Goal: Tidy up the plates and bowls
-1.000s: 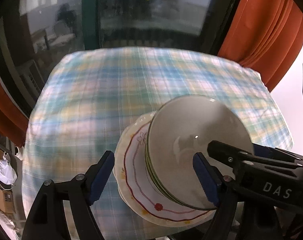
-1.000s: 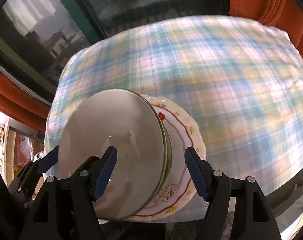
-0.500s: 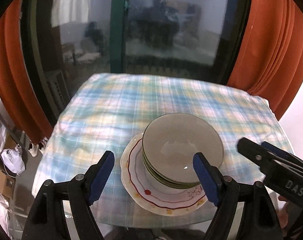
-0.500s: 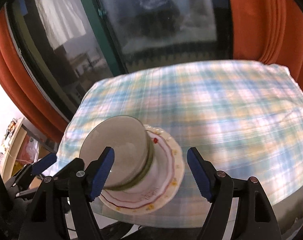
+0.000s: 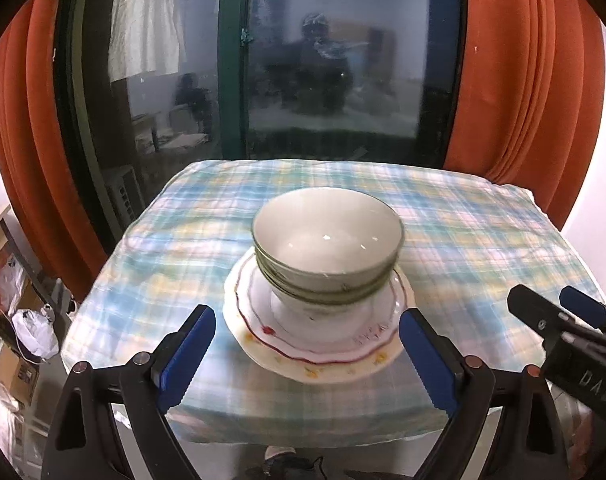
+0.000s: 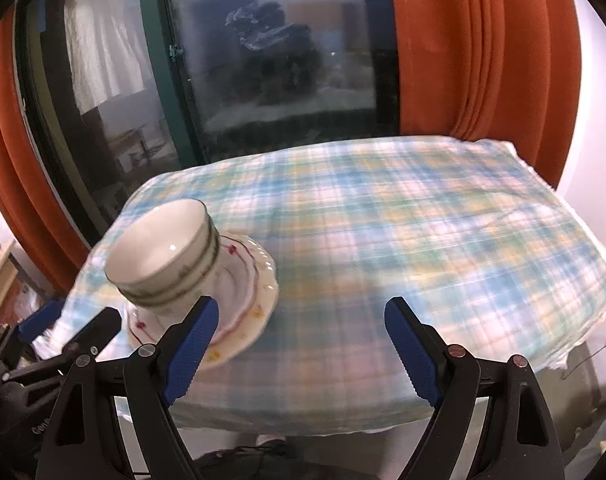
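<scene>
Two bowls [image 5: 327,240] stacked on plate [image 5: 319,344]

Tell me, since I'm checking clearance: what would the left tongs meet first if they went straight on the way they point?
Probably the scalloped white plate with a red line, which carries the stacked green-rimmed white bowls. The open left tongs frame it, though depth is unclear.

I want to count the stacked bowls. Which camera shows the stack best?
The left wrist view: the stacked bowls sit centred and unobstructed on the plate. In the right wrist view the stack is off to the left, distorted and blurred.
</scene>
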Available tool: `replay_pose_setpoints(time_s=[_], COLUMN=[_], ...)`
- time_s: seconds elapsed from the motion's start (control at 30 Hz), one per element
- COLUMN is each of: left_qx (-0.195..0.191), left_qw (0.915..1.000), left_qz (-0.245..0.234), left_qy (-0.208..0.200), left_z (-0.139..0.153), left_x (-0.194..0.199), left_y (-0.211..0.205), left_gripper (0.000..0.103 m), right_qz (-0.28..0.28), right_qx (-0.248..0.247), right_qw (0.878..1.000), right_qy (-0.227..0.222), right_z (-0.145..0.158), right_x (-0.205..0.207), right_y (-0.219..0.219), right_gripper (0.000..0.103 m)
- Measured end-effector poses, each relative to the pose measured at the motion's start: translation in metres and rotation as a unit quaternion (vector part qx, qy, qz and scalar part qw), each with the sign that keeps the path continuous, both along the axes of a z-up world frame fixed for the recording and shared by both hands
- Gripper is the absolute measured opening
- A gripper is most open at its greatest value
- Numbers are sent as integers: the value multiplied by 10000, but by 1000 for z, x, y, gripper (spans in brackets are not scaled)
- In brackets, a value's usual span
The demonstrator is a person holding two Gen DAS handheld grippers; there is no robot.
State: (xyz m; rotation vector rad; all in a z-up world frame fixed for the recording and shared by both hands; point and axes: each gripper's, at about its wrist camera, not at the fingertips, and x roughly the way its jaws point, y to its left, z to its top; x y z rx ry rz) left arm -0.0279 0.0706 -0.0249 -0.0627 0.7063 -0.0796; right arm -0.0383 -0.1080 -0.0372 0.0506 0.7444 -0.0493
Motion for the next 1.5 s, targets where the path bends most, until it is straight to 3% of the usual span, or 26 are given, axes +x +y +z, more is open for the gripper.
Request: replay_pose_setpoints(time_s=[0.17, 0.27, 0.77, 1.5], left_qx=[0, -104, 88, 142], left_qw=[10000, 9999, 9999, 9998], left_qz=[-31, 32, 68, -133], left_qy=[-27, -71, -100, -93], left_z=[-2, -1, 2, 2], left_x=[-10, -12, -12, -9], left_y=[-8, -4, -3, -14], left_gripper=[95, 95, 97, 97], right_qz=[-92, -87, -119, -344], right_qx=[-411, -329, -348, -221], right_qw=[9987, 9991, 9992, 9991], right_qy=[-277, -271, -173, -100], right_z=[-4, -6, -6, -8], right_x=[-23, -27, -27, -24], right_y=[2, 0, 5, -9], right_gripper=[87, 87, 90, 91])
